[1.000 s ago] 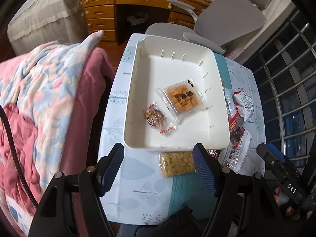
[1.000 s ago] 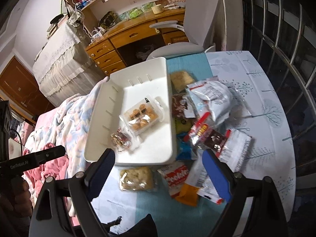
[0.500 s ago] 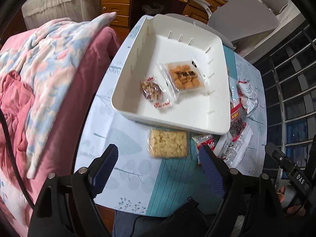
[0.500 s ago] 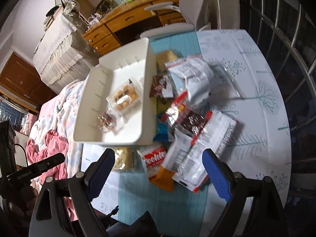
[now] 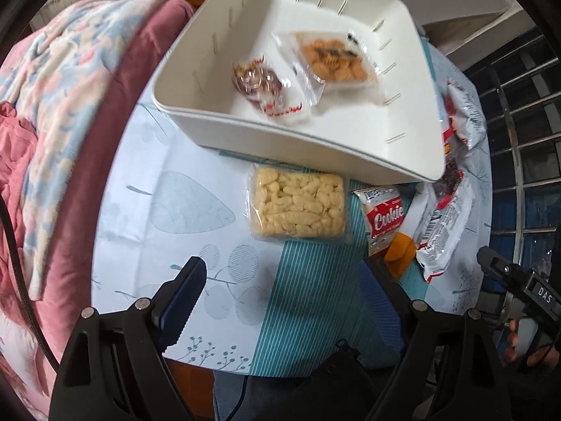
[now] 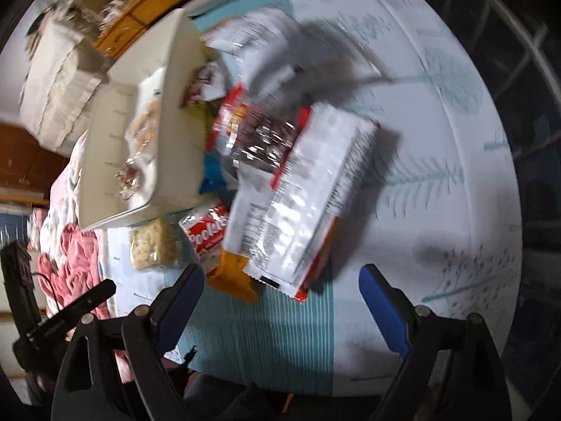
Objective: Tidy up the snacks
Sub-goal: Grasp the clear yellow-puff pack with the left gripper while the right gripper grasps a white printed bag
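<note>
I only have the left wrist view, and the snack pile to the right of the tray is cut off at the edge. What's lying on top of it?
Observer: A large white packet, printed label facing up, lies over an orange packet.
Operator: Is the other gripper holding anything?
Observer: No. The right hand-held gripper is open and empty, pointed at that white packet's near end.
Operator: Anything tucked beside the tray that I'm missing?
Observer: A blue packet sits by the white tray's right wall, mostly covered by other packets.
</note>
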The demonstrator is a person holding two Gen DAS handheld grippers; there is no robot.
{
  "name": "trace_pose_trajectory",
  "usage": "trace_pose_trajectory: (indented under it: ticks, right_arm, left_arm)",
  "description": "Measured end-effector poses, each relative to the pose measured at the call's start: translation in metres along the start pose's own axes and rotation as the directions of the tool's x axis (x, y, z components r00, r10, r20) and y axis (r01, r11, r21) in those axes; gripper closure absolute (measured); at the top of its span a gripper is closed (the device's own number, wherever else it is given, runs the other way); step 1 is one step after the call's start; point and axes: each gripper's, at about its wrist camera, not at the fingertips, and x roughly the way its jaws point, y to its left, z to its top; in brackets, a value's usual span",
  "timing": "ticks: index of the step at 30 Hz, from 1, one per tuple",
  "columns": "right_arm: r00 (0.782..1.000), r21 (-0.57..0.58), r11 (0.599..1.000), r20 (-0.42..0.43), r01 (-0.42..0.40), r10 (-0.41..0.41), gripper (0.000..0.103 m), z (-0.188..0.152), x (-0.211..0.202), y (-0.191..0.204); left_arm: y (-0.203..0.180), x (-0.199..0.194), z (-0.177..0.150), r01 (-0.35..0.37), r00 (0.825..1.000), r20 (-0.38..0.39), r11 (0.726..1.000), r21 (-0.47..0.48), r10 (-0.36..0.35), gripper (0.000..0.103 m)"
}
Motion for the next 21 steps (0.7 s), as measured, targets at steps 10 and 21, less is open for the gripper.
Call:
trace_pose_trajectory:
  ticks: [10,21]
  right_arm:
    - [0.993,0.313,0.946,-0.052,-0.087,0.108,0.012,0.019,0.032,-0.034]
    - [0.994,0.314,0.949,-0.106,0.021,0.013,0.012,0.045,0.058,-0.020]
  left_arm:
    - [0.002,0.046,0.030,-0.034,0.996,-0.083,0.999,-0.011,0.033,0.016]
    - [-0.002,0.079,0.054,-0.049,0.989,-0.137,0.999,-0.014,0.047,0.012]
